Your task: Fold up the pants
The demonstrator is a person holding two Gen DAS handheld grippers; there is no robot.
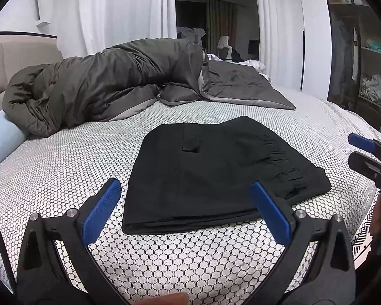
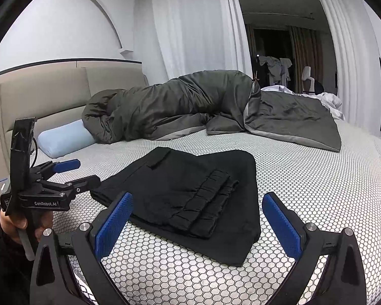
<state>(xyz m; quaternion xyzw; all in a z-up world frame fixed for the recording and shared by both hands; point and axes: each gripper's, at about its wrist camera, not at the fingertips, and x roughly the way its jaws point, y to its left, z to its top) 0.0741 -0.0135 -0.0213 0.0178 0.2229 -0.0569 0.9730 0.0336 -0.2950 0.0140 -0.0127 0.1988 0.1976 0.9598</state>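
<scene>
1. Two grippers are in view, neither touching cloth; the left gripper (image 1: 185, 203) has its jaws spread wide and empty; the right gripper (image 2: 198, 218) likewise, jaws apart, nothing between them.
2. The pants (image 1: 216, 172) lie on the bed (image 1: 63, 167), folded into a flat, roughly square stack; in the left wrist view they sit at 12 o'clock just beyond the jaws; in the right wrist view, at 12 o'clock between the blue pads.
3. Material: black woven cloth, matte, soft and limp; a gathered elastic waistband (image 2: 208, 203) forms the thickest ridge; a pocket flap (image 1: 190, 142) lies at 11 o'clock on the stack.
4. Handling, as a judgement: light, not fragile; layers may slide apart if lifted by one edge; grip the doubled fold edge or waistband corners, both sides together.
5. The bed cover is a white honeycomb print, slightly giving; a bunched grey duvet (image 2: 170, 106) lies well apart at 12 o'clock.
</scene>
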